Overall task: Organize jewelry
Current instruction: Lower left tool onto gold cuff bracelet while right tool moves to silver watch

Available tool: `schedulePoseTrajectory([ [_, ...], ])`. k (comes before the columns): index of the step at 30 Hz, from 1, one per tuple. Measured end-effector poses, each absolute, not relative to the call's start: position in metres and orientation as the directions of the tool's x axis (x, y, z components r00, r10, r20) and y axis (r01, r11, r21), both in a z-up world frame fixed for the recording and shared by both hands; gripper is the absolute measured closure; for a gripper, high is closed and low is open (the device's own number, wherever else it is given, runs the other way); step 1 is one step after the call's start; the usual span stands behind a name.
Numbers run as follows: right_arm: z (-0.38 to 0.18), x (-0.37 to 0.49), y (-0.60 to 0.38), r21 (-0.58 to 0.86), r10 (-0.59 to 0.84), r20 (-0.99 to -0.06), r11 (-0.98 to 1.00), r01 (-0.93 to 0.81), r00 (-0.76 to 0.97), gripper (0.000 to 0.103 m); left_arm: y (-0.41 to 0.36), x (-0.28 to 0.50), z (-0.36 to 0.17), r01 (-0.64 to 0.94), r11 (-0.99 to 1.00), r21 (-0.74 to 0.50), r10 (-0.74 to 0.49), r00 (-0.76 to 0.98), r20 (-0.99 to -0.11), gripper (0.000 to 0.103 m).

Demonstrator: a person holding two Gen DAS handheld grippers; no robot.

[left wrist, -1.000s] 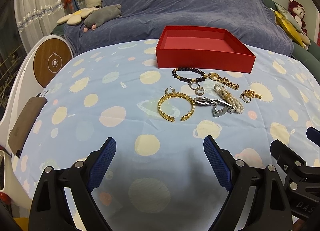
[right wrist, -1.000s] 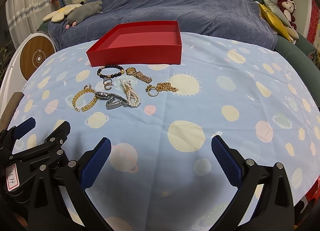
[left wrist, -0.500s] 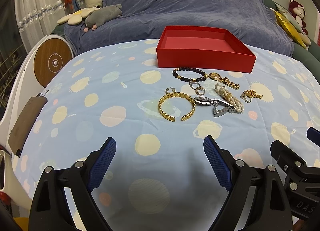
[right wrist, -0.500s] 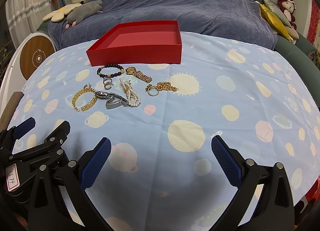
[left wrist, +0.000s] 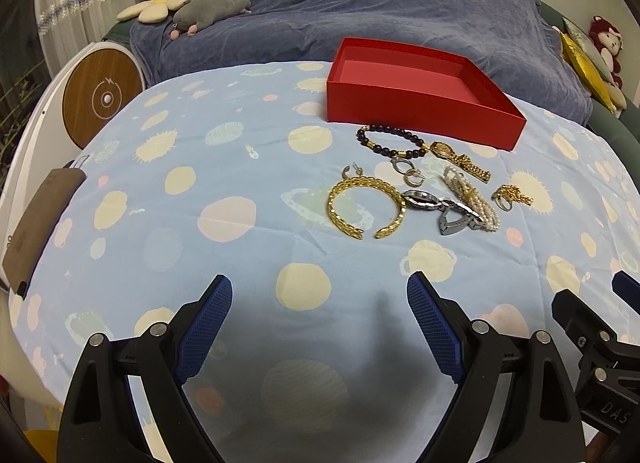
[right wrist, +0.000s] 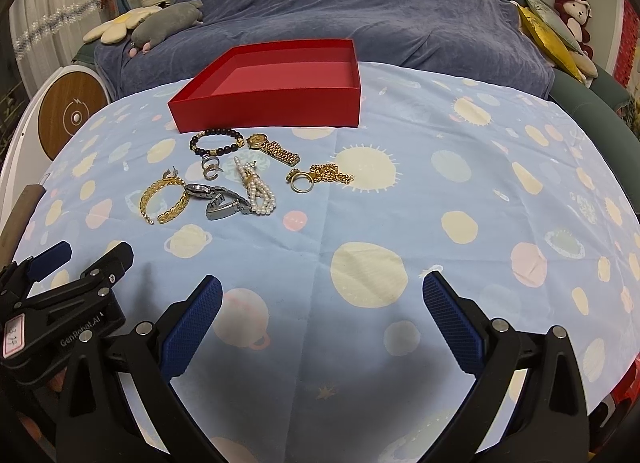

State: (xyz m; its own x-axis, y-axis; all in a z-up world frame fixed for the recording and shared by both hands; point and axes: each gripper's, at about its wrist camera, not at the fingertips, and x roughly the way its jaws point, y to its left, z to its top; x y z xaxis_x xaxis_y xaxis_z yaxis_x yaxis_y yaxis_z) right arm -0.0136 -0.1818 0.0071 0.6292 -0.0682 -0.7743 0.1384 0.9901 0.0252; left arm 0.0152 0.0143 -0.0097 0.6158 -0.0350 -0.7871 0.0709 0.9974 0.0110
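Observation:
An empty red box (left wrist: 420, 103) (right wrist: 272, 107) stands at the far side of the table. In front of it lies loose jewelry: a dark bead bracelet (left wrist: 390, 141) (right wrist: 216, 141), a gold watch (left wrist: 460, 161) (right wrist: 274, 149), a gold cuff bangle (left wrist: 366, 207) (right wrist: 164, 199), a silver watch (left wrist: 440, 209) (right wrist: 218, 201), a pearl strand (left wrist: 472, 197) (right wrist: 256, 191), small hoop earrings (left wrist: 408, 173) (right wrist: 210, 167) and a gold ring with chain (left wrist: 512, 197) (right wrist: 316, 177). My left gripper (left wrist: 319, 321) and right gripper (right wrist: 322, 315) are open and empty, low over the cloth, well short of the jewelry.
The table wears a light blue cloth (left wrist: 224, 167) with planet prints. A blue-covered sofa (left wrist: 380, 3) with plush toys stands behind. A round white and wood device (left wrist: 102, 99) and a brown pouch (left wrist: 40, 223) lie at the left edge.
Both grippers have edged slightly forward toward the jewelry. Their jaws stay open, and nothing on the table has moved.

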Motion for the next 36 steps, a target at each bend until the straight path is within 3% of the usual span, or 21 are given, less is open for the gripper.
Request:
schedulePoseTrajectory([
  [11,0.002,0.003,-0.190,0.036,-0.055,-0.782,0.990,0.133,0.621,0.005,0.015,0.037,-0.014,0.110,0.993,-0.048,-0.105,0.602,-0.792,0.017],
  [23,-0.002,0.025,-0.198,0.060,-0.038,-0.792,0.988,0.140,0.609,0.005,-0.007,0.077,-0.039,0.114,0.993,-0.001,-0.069,0.586,-0.807,0.017],
  [29,-0.005,0.028,-0.199,0.072,-0.027,-0.800,0.987,0.141,0.599,0.005,-0.011,0.079,-0.039,0.148,0.989,0.004,-0.088,0.605,-0.792,0.033],
  [31,-0.006,0.029,-0.197,0.073,-0.022,-0.803,0.988,0.135,0.596,0.005,-0.012,0.079,-0.037,0.156,0.988,-0.002,-0.098,0.611,-0.786,0.047],
  [36,-0.007,0.031,-0.195,0.076,-0.011,-0.803,0.990,0.121,0.596,0.005,-0.010,0.082,-0.035,0.166,0.986,-0.032,-0.128,0.609,-0.783,0.048],
])
